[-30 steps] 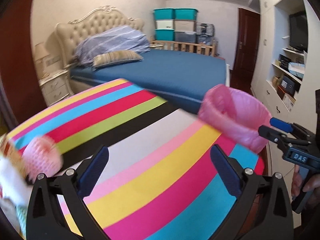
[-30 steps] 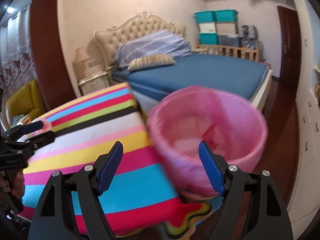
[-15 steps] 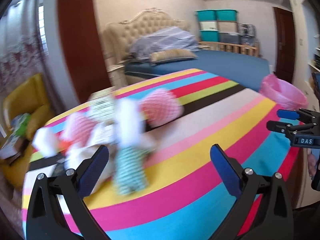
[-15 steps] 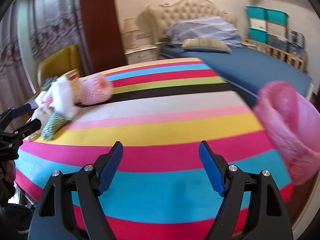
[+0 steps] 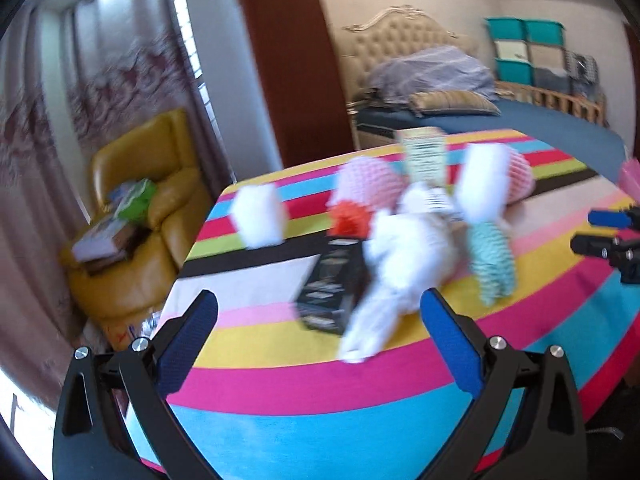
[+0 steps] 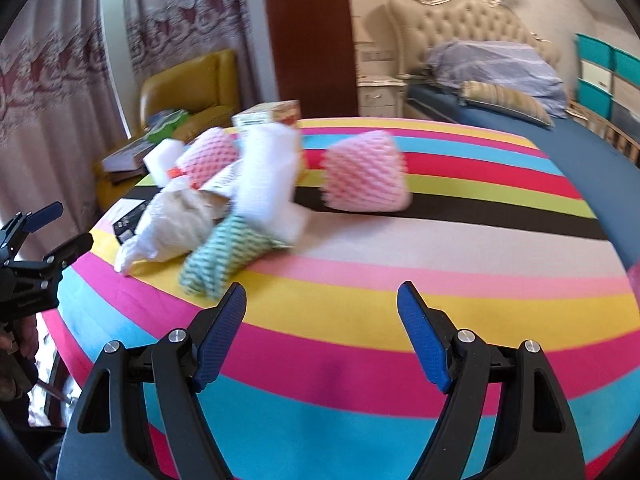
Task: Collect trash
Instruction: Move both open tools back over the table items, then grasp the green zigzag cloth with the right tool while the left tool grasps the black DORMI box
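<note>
Both views are motion-blurred. The left claw (image 5: 318,330) is released, jaws wide, nothing between them, hovering over the near part of the striped bench (image 5: 320,384). The right claw (image 6: 322,330) is also released and empty, over the bench's yellow and pink stripes.

The trash sits in a loose heap on the far left part of the bench as the right view shows it:
- crumpled white bag (image 6: 172,226), nearest the left edge
- green-white net sleeve (image 6: 224,258), just beside the bag, closest to the right claw's left finger
- white foam piece (image 6: 266,172), tilted, leaning on top of the heap
- pink foam net (image 6: 210,156) behind it
- small white foam block (image 6: 164,160) at the far left
- cardboard box (image 6: 268,114) at the back edge
- black box (image 5: 334,286), lying flat under the bag, clearer in the left view
- something orange (image 5: 348,220) in the heap; too blurred to identify

A second pink foam net (image 6: 366,172) lies apart, right of the heap, on the black stripe.

The left claw also shows at the left edge of the right view, beside the bench edge. A sliver of the pink bin (image 5: 630,178) shows at the right edge of the left view.

Background: yellow armchair (image 5: 140,216), blue bed (image 6: 560,140), curtains (image 6: 52,60).
</note>
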A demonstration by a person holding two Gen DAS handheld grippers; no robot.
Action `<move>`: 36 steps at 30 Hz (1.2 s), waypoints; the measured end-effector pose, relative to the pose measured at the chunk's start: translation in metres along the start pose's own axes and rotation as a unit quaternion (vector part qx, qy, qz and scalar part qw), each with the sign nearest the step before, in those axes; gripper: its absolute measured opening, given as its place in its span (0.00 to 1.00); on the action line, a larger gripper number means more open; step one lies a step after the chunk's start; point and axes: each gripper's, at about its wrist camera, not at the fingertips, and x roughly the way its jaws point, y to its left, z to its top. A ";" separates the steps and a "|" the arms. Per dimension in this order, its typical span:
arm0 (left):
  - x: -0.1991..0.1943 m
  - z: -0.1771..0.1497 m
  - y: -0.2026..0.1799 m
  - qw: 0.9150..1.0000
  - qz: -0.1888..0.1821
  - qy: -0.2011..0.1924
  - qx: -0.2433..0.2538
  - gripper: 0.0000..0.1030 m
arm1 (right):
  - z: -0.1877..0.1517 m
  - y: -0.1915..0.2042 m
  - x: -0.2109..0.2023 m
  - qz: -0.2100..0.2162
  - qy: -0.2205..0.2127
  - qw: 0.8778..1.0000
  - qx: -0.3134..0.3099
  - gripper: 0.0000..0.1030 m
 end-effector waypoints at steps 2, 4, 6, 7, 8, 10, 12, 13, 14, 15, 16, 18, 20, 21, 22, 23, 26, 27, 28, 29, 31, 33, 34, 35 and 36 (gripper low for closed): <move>0.007 -0.002 0.024 0.999 0.003 0.016 -0.043 0.95 | 0.005 0.013 0.010 0.009 0.010 1.000 -0.006 0.72; 0.012 -0.005 0.040 0.996 -0.006 0.026 -0.084 0.94 | 0.005 0.025 0.020 0.018 0.020 1.000 -0.012 0.72; 0.012 -0.008 0.049 0.994 -0.016 0.029 -0.100 0.94 | 0.008 0.035 0.027 0.021 0.024 0.999 -0.019 0.72; 0.013 -0.007 0.048 0.995 -0.013 0.027 -0.098 0.94 | 0.010 0.039 0.030 0.020 0.024 0.999 -0.023 0.72; 0.013 -0.006 0.044 0.995 -0.012 0.027 -0.091 0.94 | 0.012 0.044 0.034 0.021 0.024 0.999 -0.026 0.72; 0.017 -0.002 0.038 0.996 -0.013 0.029 -0.078 0.94 | 0.017 0.050 0.041 0.026 0.029 0.999 -0.021 0.72; 0.020 0.003 0.030 0.997 -0.015 0.032 -0.072 0.94 | 0.022 0.056 0.050 0.031 0.037 0.999 -0.016 0.72; 0.022 0.004 0.028 0.997 -0.016 0.032 -0.072 0.94 | 0.024 0.060 0.055 0.033 0.041 0.998 -0.017 0.72; 0.026 0.006 0.026 0.997 -0.019 0.034 -0.073 0.94 | 0.024 0.061 0.058 0.032 0.043 0.998 -0.020 0.72; 0.028 0.005 0.025 0.996 -0.021 0.037 -0.074 0.94 | 0.025 0.064 0.061 0.026 0.044 0.998 -0.025 0.72; 0.033 0.007 0.024 0.996 -0.023 0.040 -0.075 0.94 | 0.024 0.068 0.064 0.018 0.046 0.998 -0.031 0.72; 0.042 0.010 0.023 0.996 -0.028 0.046 -0.076 0.94 | 0.024 0.069 0.072 0.012 0.061 0.998 -0.032 0.72; 0.049 0.013 0.020 0.995 -0.039 0.053 -0.072 0.91 | 0.024 0.065 0.072 0.010 0.064 0.998 -0.023 0.70; 0.052 0.014 0.018 0.995 -0.042 0.055 -0.068 0.91 | 0.024 0.063 0.072 0.010 0.064 0.998 -0.023 0.62; 0.056 0.016 0.016 0.995 -0.043 0.058 -0.062 0.91 | 0.024 0.063 0.071 0.011 0.064 0.998 -0.025 0.52; 0.060 0.017 0.013 0.996 -0.045 0.061 -0.057 0.90 | 0.023 0.061 0.069 0.009 0.064 0.998 -0.027 0.48; 0.074 0.019 0.006 0.994 -0.052 0.080 -0.046 0.82 | 0.020 0.054 0.066 0.012 0.065 0.997 -0.028 0.35; 0.078 0.019 0.005 0.994 -0.052 0.084 -0.045 0.81 | 0.020 0.053 0.066 0.013 0.065 0.997 -0.030 0.34; 0.085 0.020 0.002 0.993 -0.053 0.093 -0.043 0.79 | 0.019 0.053 0.066 0.013 0.065 0.997 -0.032 0.33; 0.088 0.020 0.001 0.993 -0.053 0.098 -0.043 0.77 | 0.017 0.052 0.065 0.014 0.064 0.997 -0.034 0.32; 0.095 0.021 -0.004 0.992 -0.056 0.106 -0.040 0.76 | 0.013 0.052 0.064 0.014 0.062 0.997 -0.035 0.31; 0.100 0.020 -0.009 0.991 -0.061 0.112 -0.037 0.68 | 0.012 0.050 0.062 0.015 0.059 0.998 -0.033 0.30; 0.102 0.019 -0.011 0.990 -0.066 0.115 -0.036 0.56 | 0.011 0.049 0.061 0.015 0.058 0.998 -0.033 0.29; 0.103 0.018 -0.013 0.989 -0.075 0.118 -0.037 0.47 | 0.011 0.048 0.060 0.015 0.056 0.998 -0.034 0.29; 0.103 0.017 -0.015 0.989 -0.081 0.116 -0.038 0.45 | 0.011 0.048 0.059 0.015 0.055 0.998 -0.034 0.29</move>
